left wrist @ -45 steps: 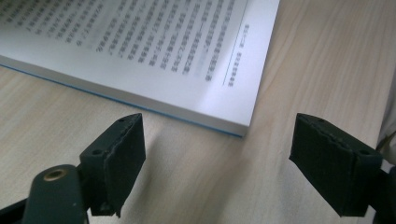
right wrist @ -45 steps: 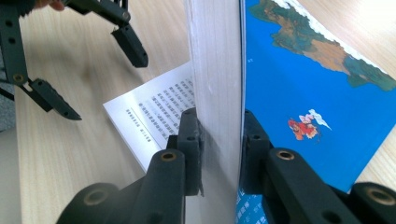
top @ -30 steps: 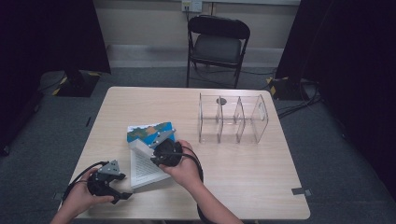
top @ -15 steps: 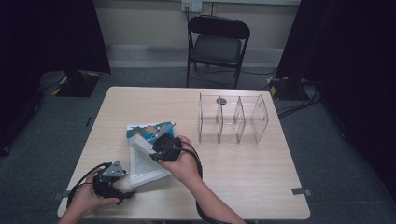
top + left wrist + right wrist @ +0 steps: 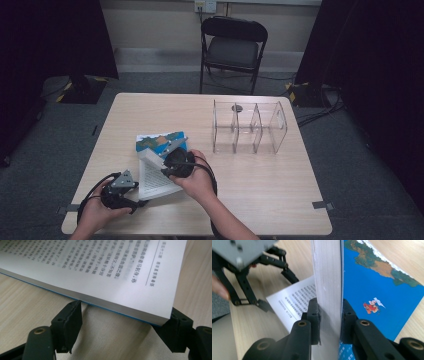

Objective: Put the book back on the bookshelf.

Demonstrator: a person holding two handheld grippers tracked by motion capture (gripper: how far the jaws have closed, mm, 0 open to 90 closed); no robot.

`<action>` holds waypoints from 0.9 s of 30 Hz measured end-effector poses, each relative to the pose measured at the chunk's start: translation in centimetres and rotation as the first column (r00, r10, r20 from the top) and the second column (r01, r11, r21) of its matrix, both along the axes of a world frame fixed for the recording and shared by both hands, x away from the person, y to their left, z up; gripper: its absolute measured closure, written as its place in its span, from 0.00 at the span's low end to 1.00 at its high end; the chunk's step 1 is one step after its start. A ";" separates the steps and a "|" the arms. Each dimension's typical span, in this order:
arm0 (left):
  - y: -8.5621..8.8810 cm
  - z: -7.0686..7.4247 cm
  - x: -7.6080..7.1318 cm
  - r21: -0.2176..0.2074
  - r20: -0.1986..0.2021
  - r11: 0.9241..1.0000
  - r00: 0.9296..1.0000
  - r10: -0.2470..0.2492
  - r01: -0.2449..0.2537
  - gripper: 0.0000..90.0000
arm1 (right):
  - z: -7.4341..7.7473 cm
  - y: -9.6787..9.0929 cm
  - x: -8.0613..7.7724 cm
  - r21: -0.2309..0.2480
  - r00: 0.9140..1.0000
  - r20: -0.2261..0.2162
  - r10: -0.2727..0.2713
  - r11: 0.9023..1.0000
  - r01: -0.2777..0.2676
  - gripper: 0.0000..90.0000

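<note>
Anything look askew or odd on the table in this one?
Only the book: it lies open and skewed to the table edge, with the right gripper clamped on an upright block of pages. The clear divider box stands straight, nothing spilled.

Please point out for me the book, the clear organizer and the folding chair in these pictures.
book [image 5: 161, 143], high view, on the blue cover.
clear organizer [image 5: 278, 126], high view, on its right end wall.
folding chair [image 5: 233, 51], high view, on the seat.

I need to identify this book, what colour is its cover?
The book's cover is bright blue with a map-like green and brown landmass; clearest in the right gripper view.
</note>
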State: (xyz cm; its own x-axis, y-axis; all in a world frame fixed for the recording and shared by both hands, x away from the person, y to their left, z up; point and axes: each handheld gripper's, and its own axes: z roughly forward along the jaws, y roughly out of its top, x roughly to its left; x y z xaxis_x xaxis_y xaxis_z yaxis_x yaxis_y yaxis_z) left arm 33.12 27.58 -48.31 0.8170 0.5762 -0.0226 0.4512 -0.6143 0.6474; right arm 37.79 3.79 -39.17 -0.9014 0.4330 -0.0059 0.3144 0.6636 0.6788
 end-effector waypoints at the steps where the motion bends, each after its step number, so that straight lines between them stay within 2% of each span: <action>1: 0.2 0.2 0.0 -0.005 0.010 1.000 1.000 0.001 -0.001 0.29 | -0.2 0.0 -0.1 0.001 1.000 -0.004 -0.001 1.000 0.001 0.83; 2: 0.2 0.4 -0.1 -0.039 0.022 0.999 1.000 0.021 -0.020 0.29 | -0.4 -0.1 -0.1 0.004 1.000 -0.008 0.000 1.000 0.000 0.83; 3: 0.3 0.8 -0.1 -0.046 0.043 0.999 0.999 0.026 -0.024 0.30 | -0.5 -0.1 -0.2 0.001 1.000 -0.005 0.008 1.000 -0.008 0.83; 4: 0.3 0.8 -0.1 -0.046 0.043 0.999 0.999 0.026 -0.024 0.31 | -0.6 -0.1 -0.2 -0.006 1.000 0.003 0.016 1.000 -0.016 0.83; 5: 0.4 1.4 -0.2 -0.065 0.082 0.997 0.995 0.049 -0.044 0.32 | -0.7 -0.1 -0.3 -0.006 1.000 -0.004 0.017 1.000 -0.017 0.83; 6: 0.4 1.4 -0.2 -0.065 0.082 0.997 0.995 0.049 -0.044 0.33 | -0.7 -0.1 -0.3 -0.006 1.000 -0.004 0.017 1.000 -0.017 0.83; 7: 0.4 1.9 -0.2 -0.063 0.122 0.997 0.991 0.055 -0.048 0.34 | -1.0 0.0 -0.5 -0.020 1.000 0.002 0.025 0.999 -0.025 0.83; 10: 0.2 2.3 -0.1 -0.060 0.146 0.997 0.987 0.060 -0.052 0.34 | -1.5 0.3 -0.8 -0.030 0.999 0.004 0.035 0.999 -0.035 0.83; 14: 0.2 2.1 0.1 -0.061 0.132 0.997 0.989 0.059 -0.051 0.34 | -2.3 0.3 -1.0 -0.032 0.999 -0.004 0.038 0.999 -0.038 0.82; 15: 0.1 2.0 0.3 -0.073 0.107 0.996 0.992 0.065 -0.058 0.33 | -2.4 0.2 -1.0 -0.031 0.999 -0.006 0.039 0.999 -0.039 0.82; 16: 0.1 1.9 0.3 -0.086 0.107 0.994 0.991 0.077 -0.068 0.33 | -2.4 0.2 -1.0 -0.030 0.999 -0.004 0.044 0.999 -0.044 0.82; 20: 0.1 2.1 0.8 -0.076 0.127 0.995 0.989 0.076 -0.067 0.30 | -2.1 0.3 -0.9 -0.027 0.999 -0.014 0.046 0.999 -0.046 0.82; 22: 0.0 2.3 0.9 -0.100 0.137 0.991 0.985 0.103 -0.090 0.28 | -2.0 0.3 -0.9 -0.024 0.999 -0.017 0.052 0.998 -0.052 0.82; 27: -0.1 2.9 1.3 -0.124 0.144 0.989 0.985 0.097 -0.080 0.27 | -1.3 -0.3 -0.7 -0.005 0.998 -0.025 0.052 0.999 -0.052 0.82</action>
